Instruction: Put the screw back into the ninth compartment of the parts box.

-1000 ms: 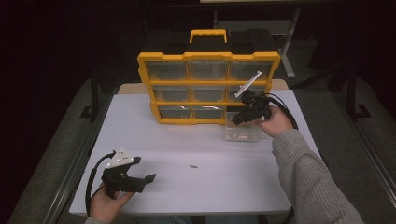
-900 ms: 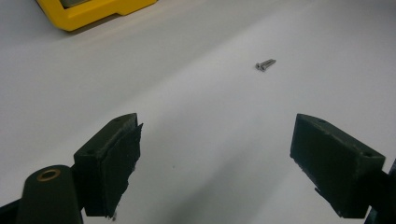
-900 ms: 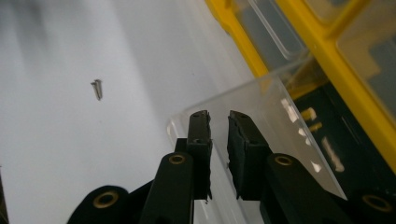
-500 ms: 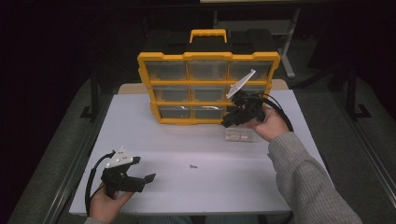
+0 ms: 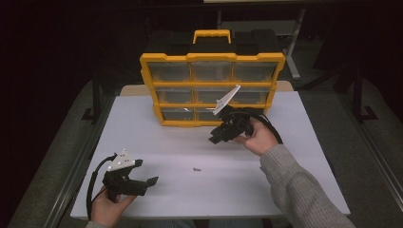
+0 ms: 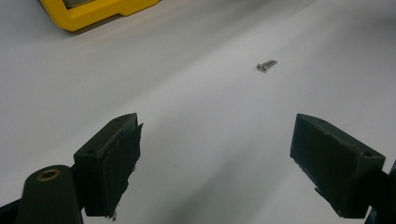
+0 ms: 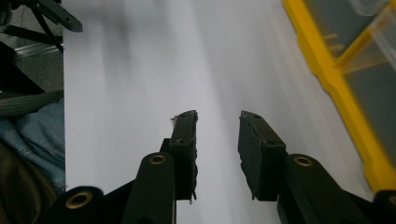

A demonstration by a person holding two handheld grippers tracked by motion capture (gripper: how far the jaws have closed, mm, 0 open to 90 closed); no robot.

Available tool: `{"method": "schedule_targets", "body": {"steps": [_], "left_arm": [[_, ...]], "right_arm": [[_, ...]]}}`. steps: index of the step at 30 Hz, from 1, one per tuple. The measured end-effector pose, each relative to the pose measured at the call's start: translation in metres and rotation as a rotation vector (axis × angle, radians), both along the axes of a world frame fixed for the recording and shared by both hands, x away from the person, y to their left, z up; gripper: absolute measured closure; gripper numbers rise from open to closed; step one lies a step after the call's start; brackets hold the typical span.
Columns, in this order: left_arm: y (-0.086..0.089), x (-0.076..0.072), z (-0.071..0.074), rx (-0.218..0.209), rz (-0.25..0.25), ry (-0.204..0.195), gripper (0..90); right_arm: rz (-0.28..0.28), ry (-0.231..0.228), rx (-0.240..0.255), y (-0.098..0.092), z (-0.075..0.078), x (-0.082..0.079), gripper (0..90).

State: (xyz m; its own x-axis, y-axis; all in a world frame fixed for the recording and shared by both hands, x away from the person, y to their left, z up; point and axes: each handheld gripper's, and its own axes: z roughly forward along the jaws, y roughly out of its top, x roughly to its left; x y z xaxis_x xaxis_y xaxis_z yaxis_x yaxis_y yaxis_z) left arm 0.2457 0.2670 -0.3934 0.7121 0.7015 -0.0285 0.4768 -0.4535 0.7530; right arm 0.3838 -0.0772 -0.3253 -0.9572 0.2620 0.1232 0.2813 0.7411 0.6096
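Right claw (image 5: 215,137) moved left, opening empty, two screws (image 6: 266,66), one organizer (image 5: 212,88)

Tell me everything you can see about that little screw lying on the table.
The screw is small, silvery and metallic-looking, with a round head at one end and a short shank. In the left gripper view it looks like two lying close together, though that is too small to settle. It lies flat on the bare white table, near the middle, in front of the yellow drawer organizer. Nothing touches it; it sits between the left gripper and the right gripper.
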Motion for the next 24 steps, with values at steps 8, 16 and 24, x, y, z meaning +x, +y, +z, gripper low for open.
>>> {"method": "schedule_targets", "body": {"steps": [8,16,24], "left_arm": [[0.000,0.000,0.000,0.000,-0.003,-0.004,15.7],[0.000,0.000,0.000,0.000,-0.001,0.000,15.8],[0.001,0.000,-0.001,-0.005,0.001,-0.002,15.7]], "right_arm": [[0.047,0.033,-0.012,0.028,-0.026,-0.008,63.9],[0.083,0.053,-0.063,0.050,-0.053,-0.011,65.8],[0.103,0.067,-0.075,0.062,-0.074,-0.012,69.6]]}}
